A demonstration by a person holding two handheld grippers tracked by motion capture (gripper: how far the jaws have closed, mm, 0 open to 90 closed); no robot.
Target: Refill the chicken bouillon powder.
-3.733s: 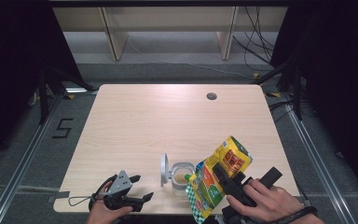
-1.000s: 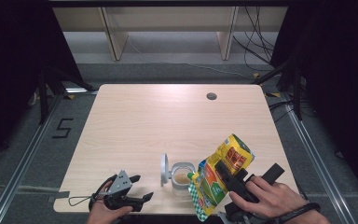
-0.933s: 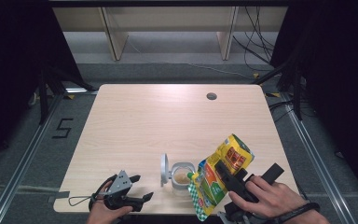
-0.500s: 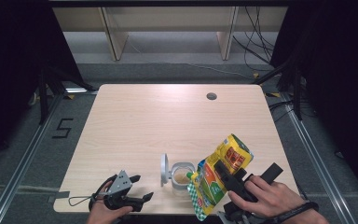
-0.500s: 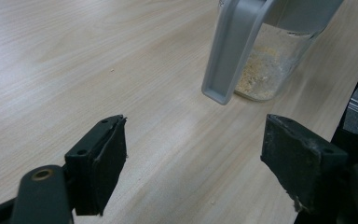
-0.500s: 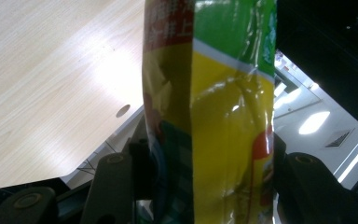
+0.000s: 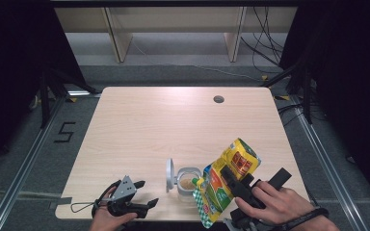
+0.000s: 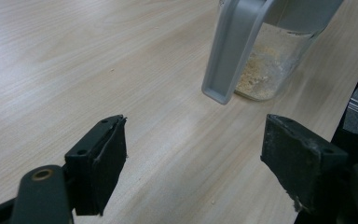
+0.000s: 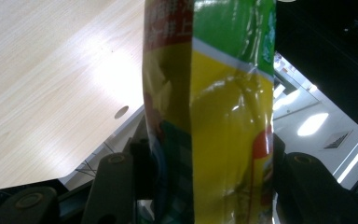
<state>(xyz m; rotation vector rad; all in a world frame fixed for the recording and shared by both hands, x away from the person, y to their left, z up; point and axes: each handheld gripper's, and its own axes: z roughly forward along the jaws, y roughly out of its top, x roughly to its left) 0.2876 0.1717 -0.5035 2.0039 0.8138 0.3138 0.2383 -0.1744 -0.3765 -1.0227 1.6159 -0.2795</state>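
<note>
Little has shifted since the earlier frame: the bag stays tilted, mouth down, over the jar near the counter's near edge, clamped in the right claw. The left claw rests wide and empty to the jar's left. Powder could spill past the narrow rim if the bag tips more, and the unheld jar could topple.

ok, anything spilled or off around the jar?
A few pale crumbs lie on the table near the left tongs, short of the jar. The jar's lid hangs open. The bag, clamped in the right tongs, is tipped over the jar.
</note>
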